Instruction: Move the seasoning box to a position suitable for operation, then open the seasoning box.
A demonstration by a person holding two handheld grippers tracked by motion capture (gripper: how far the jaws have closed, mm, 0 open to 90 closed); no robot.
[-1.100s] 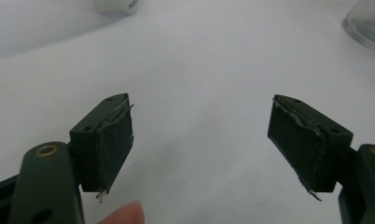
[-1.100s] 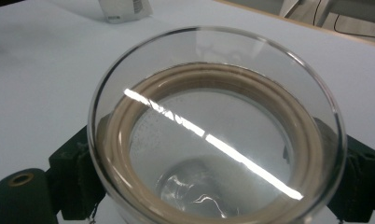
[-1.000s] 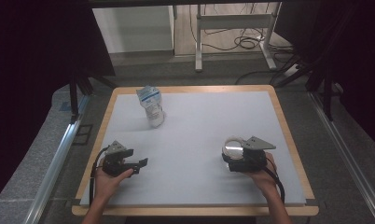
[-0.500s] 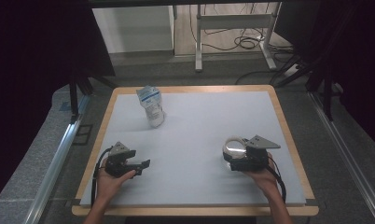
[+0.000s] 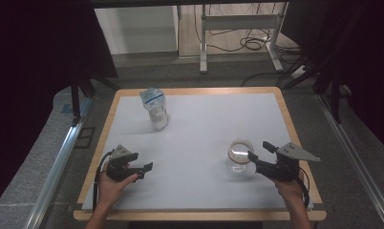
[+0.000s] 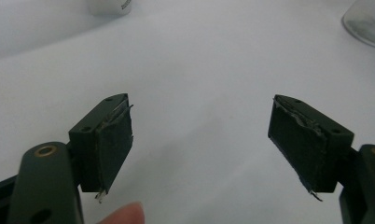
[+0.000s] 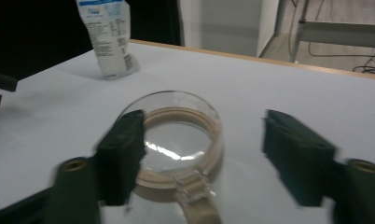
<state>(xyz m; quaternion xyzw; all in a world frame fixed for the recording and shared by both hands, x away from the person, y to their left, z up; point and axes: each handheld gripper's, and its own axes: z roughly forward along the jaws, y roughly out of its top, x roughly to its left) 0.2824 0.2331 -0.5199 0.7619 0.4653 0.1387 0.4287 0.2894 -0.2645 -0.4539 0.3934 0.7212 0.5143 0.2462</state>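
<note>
Right tongs closing in on the glass jar near the bench's right front corner

The right tongs [image 5: 257,159] are reaching from the right edge toward the glass jar [image 5: 240,157], which is standing upright with its clamp lid [image 7: 178,140] on. The jaws have just been narrowing, yet in the right gripper view 1 jaw is overlapping the jar's rim while the other is standing well clear of it, so the jar is sitting off-centre between 2 jaws not yet pressing. The left tongs [image 5: 144,169] are resting wide open and empty near the front left corner, much farther from the jar. A white pouch [image 5: 155,108] is standing toward the far left corner.
</note>
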